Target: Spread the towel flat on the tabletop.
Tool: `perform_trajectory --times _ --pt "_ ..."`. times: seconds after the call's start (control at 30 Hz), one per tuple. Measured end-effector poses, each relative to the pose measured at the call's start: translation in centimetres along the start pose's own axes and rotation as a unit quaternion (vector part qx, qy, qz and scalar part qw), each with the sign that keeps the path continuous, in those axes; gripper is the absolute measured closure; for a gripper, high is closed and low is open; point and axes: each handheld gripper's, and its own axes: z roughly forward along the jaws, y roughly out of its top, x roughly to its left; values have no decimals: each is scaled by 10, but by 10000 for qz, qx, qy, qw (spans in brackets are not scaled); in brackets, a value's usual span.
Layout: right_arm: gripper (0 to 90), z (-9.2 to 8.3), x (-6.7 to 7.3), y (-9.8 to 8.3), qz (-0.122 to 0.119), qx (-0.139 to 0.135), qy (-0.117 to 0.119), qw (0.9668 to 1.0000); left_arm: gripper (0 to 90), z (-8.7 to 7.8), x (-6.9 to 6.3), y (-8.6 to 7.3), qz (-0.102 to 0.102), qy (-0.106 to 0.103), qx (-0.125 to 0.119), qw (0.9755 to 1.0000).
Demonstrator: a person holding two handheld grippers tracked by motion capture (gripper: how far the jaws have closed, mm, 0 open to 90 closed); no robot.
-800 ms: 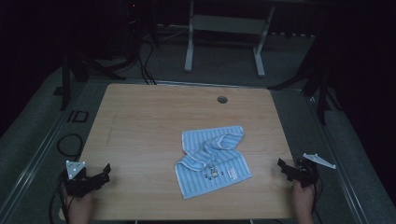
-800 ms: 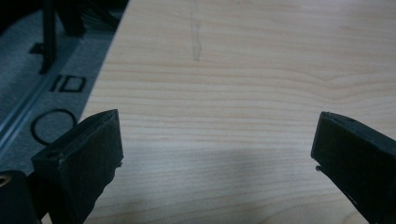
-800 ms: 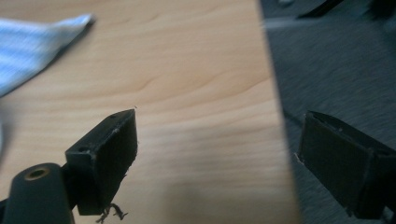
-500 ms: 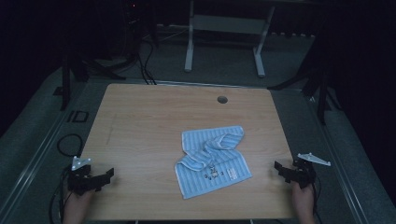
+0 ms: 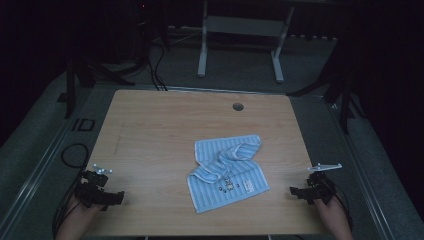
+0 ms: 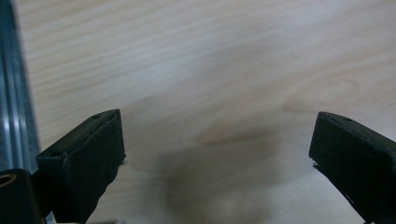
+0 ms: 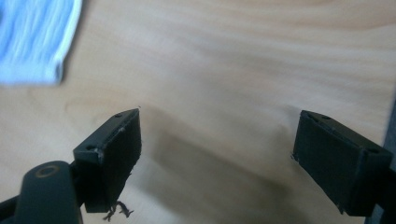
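high view / table: one wooden table (image 5: 165,130), no containers on it, nothing holding anything.
high view / towel: one blue striped towel (image 5: 227,172), rumpled, part folded over itself, lying flat on the table between the two grippers, well apart from both.
high view / left gripper (image 5: 116,197): at the near left corner, jaws pointing toward the towel, nothing between them; how wide they stand is hard to read from here.
high view / right gripper (image 5: 294,190): at the near right edge, jaws pointing left toward the towel, nothing gripped.
high view / count: 2 grippers, 2 hands, 1 towel, 1 round hole (image 5: 238,106) in the tabletop at the far side.
left gripper view / fingers (image 6: 88,154): two black pads spread wide, bare wood between and ahead of them, empty. Table's metal edge rail (image 6: 14,93) sits just outside the left pad.
left gripper view / count: 2 pads, 0 objects.
right gripper view / fingers (image 7: 114,149): two pads spread wide, bare wood in the gap, holding nothing.
right gripper view / towel: one corner of it (image 7: 37,37) ahead of and outside the left pad, not touching either pad.
right gripper view / count: 2 pads, 1 towel corner.
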Motion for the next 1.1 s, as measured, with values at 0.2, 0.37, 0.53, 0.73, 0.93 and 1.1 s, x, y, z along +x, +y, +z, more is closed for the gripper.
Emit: perform_trajectory --times 0.2,0.37,0.53,0.73,0.93,1.1 --pt "147 1 12 6 -290 482 58 9984 35 -1 -3 3 66 -57 221 9997" --pt "148 -7 18 15 -499 686 11 9964 35 -2 -3 4 126 -38 373 9992" --pt "147 -7 19 21 -571 961 -31 9937 35 -4 -4 4 211 -71 479 9986" --pt "148 -8 22 32 -822 1246 -71 9888 35 -2 -3 5 215 -41 599 9980" --pt "142 -2 25 44 -895 1358 84 9867 35 2 -9 10 271 -132 546 9981" --pt "130 4 29 52 -837 1163 342 9891 35 7 -19 17 379 -204 508 9978"
